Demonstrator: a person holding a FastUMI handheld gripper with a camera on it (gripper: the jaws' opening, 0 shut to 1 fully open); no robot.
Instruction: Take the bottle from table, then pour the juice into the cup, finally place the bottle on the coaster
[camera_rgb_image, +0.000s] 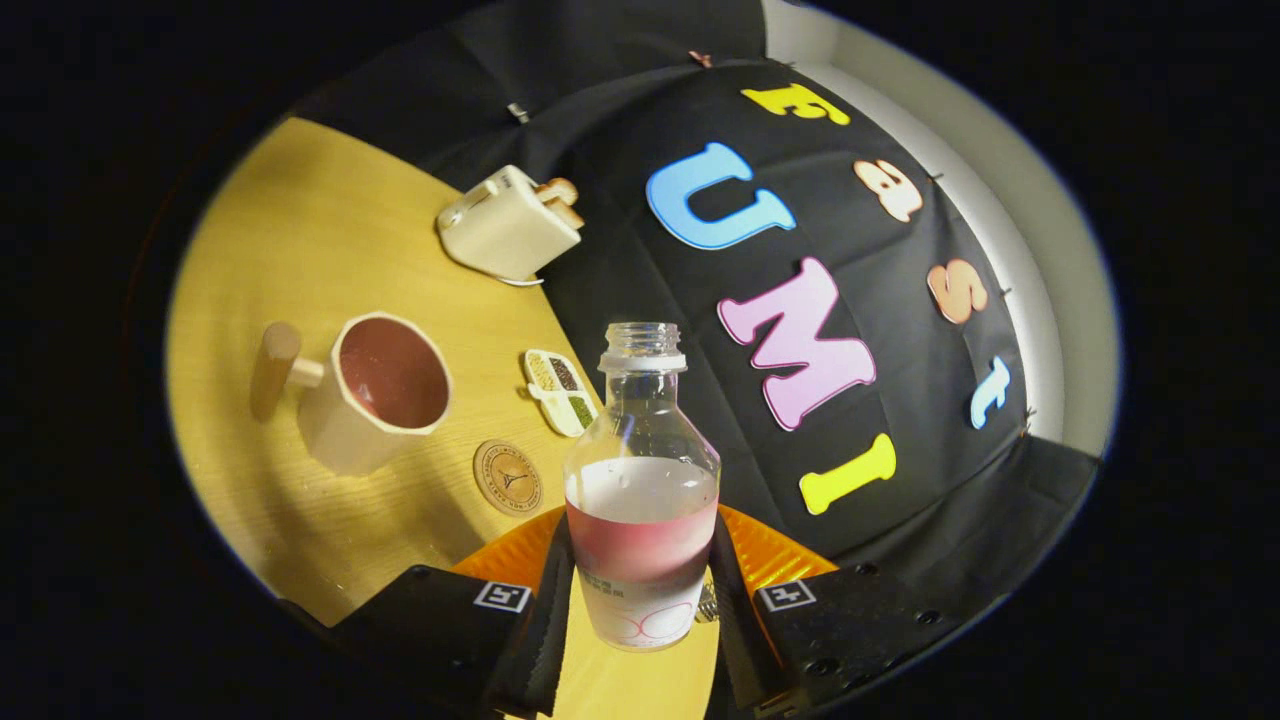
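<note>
A clear uncapped bottle with pink juice in its lower half stands between my two fingers. My gripper is shut on the bottle, one black pad pressing each side of its base. The bottle is lifted and the whole view is tilted against the table. Beyond the fingers, to the left, a cream cup with a wooden handle holds reddish liquid. A round brown coaster lies on the wooden table between the cup and the bottle.
A cream toaster with bread slices stands at the back of the table by the cloth wall. A small divided dish of grains lies just behind the coaster. An orange mat shows beneath the fingers.
</note>
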